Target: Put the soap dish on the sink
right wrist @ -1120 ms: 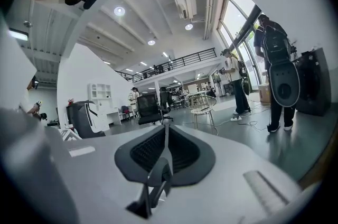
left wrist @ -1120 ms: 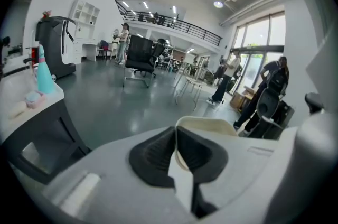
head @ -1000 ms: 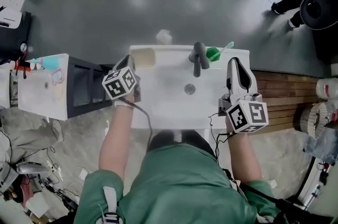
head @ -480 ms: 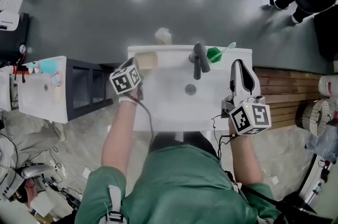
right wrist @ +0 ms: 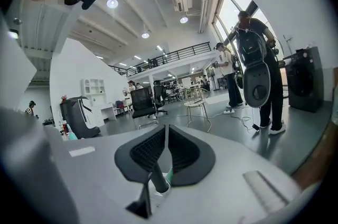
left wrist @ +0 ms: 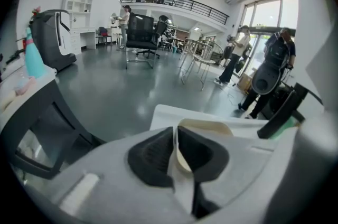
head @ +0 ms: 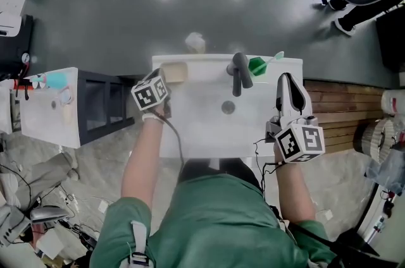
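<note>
The cream soap dish (head: pixel 175 71) lies on the back left corner of the white sink (head: pixel 202 131). My left gripper (head: pixel 160 75) comes at it from the left and has the dish's near rim (left wrist: pixel 206 127) between its pads. The left gripper (left wrist: pixel 176 139) is opening its jaws, and the pads still touch the rim. My right gripper (head: pixel 286 77) hovers over the sink's right rim, shut and empty. In the right gripper view, the right gripper (right wrist: pixel 165 148) points level across the room.
A dark faucet (head: pixel 237 71) stands at the back middle of the sink, with a green cup and toothbrush (head: pixel 256 64) to its right. A white side cabinet (head: pixel 47 109) with a teal bottle (head: pixel 56 79) stands left. Wooden boards (head: pixel 342 115) lie right. People stand in the room behind.
My left gripper has sunk a little with the soap dish onto the sink's back left corner. The right gripper has hardly moved.
</note>
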